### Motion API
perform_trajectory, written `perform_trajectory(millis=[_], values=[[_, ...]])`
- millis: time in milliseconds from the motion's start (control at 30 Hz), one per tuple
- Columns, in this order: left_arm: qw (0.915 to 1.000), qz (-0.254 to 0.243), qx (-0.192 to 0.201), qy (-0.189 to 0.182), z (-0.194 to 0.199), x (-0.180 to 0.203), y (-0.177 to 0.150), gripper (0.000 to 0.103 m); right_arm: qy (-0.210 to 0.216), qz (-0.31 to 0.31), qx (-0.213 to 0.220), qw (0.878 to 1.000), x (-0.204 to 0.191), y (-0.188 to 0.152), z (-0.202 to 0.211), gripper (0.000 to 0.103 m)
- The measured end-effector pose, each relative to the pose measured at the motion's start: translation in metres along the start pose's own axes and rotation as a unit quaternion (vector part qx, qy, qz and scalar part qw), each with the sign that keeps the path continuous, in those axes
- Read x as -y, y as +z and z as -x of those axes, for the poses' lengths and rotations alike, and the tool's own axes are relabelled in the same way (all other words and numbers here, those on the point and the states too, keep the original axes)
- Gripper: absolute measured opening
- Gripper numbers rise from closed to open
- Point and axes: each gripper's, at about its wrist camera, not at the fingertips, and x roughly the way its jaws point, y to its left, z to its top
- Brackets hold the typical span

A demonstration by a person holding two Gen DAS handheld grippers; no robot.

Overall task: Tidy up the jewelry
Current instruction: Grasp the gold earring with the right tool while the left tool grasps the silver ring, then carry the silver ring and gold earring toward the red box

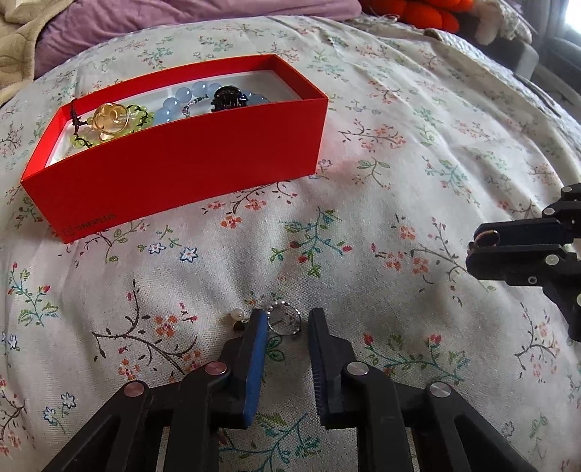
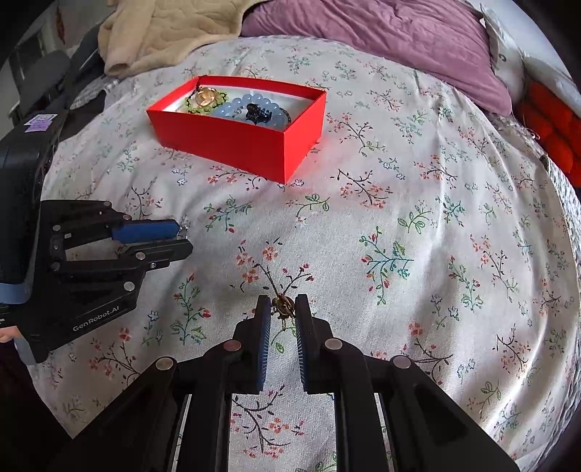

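Observation:
A red box (image 1: 174,170) lies on the floral bedspread and holds a yellow-green bracelet with an amber flower (image 1: 109,119), blue beads (image 1: 178,101) and a black hair clip (image 1: 228,97); it also shows in the right wrist view (image 2: 236,145). My left gripper (image 1: 288,319) is open, low over the bedspread, with a silver ring (image 1: 285,321) between its fingertips. A pearl earring (image 1: 238,316) lies just left of it. My right gripper (image 2: 284,306) is shut on a small gold earring (image 2: 283,306), a little above the bedspread; it shows at the right edge of the left wrist view (image 1: 484,241).
The floral bedspread (image 2: 399,218) covers the bed. A purple pillow (image 2: 381,40) and a beige blanket (image 2: 163,32) lie at the back. An orange plush item (image 2: 555,130) sits at the far right edge. The left gripper body (image 2: 72,272) stands at the left.

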Motion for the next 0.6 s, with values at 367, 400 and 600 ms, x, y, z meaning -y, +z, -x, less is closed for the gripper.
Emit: perform_trajectory(millis=[367,400,600], values=[[0.9998,-0.017,-0.005,0.002,0.011,0.000,0.002,0.013,0.003,-0.006,0.017,1.000,-0.003,0.009,0.012,0.014],[0.9999,-0.017,-0.004,0.002,0.013,-0.001,0.002,0.013,0.003,-0.007,0.018,1.000,-0.003,0.010,0.013,0.014],[1.0000,-0.004,0.006,-0.003,0.028,-0.009,0.009,0.013,0.002,-0.018,0.034,0.999,0.003,0.019,0.025,0.014]])
